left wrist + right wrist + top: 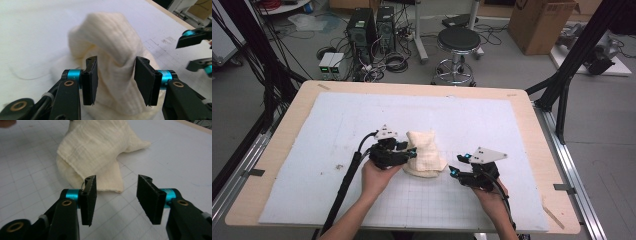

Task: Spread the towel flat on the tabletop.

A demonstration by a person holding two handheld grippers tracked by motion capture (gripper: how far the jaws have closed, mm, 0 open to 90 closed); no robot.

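A cream cloth (424, 152) lies bunched up in a heap on the white mat near the table's middle. My left gripper (411, 150) is at its left side. In the left gripper view the jaws (115, 80) stand about half apart with a raised fold of the cloth (110, 37) between them, and the pads do not visibly press on it. My right gripper (455, 165) sits to the cloth's right, near the front. Its jaws (116, 200) are apart with nothing between them, and a flat corner of the cloth (92, 147) lies just ahead on the mat.
A white gridded mat (472, 115) covers most of the wooden table (277, 150). Beyond the far edge stand a stool (458, 42), computer towers (362, 30), cables and a cardboard box (539, 22). Black frame posts rise at both sides.
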